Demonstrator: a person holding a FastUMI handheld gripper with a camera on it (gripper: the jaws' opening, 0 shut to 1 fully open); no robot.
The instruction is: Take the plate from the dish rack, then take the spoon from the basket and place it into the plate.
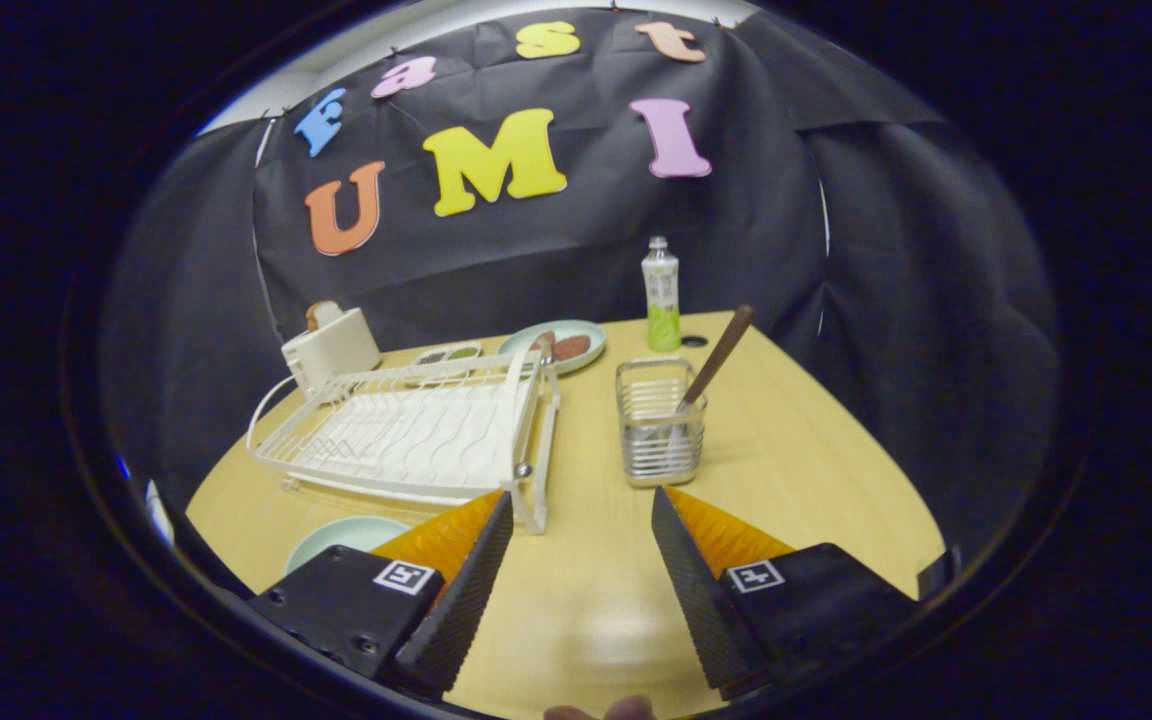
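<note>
Looking along my fingers, I log the scene as follows.

Plate: the pale green plate (341, 540) lies flat on the table just behind my left finger, which hides its near edge. It sits in front of the dish rack, outside it.

Spoon: the spoon (714, 362) stands in the basket, its brown wooden handle leaning up and to the right above the rim. The bowl end is down inside, and I think I see it through the wires, though it is too blurred to be sure.

Basket: the wire basket (658, 435) stands upright on the table just ahead of my right finger, apart from it.

Dish rack: the white dish rack (416, 432) stands left of the basket, beyond my left finger. Its near corner post comes close to that fingertip.

Gripper: my gripper (582, 505) hangs above the table with the fingers (461, 590) spread wide and nothing between them but bare tabletop. Each finger carries a square marker.

Table: the light wooden table (816, 480) bears everything.

Farther back: a second pale plate (556, 340) with dark food on it lies behind the rack. A small dish (446, 353) sits to its left, and a cream toaster (329, 348) with bread in its slot stands at the far left corner. A bottle (661, 295) with a green lower half stands upright near the far edge, a small dark disc (694, 341) just beside it.

Hand: a fingertip (601, 711) shows between the finger bases.
</note>
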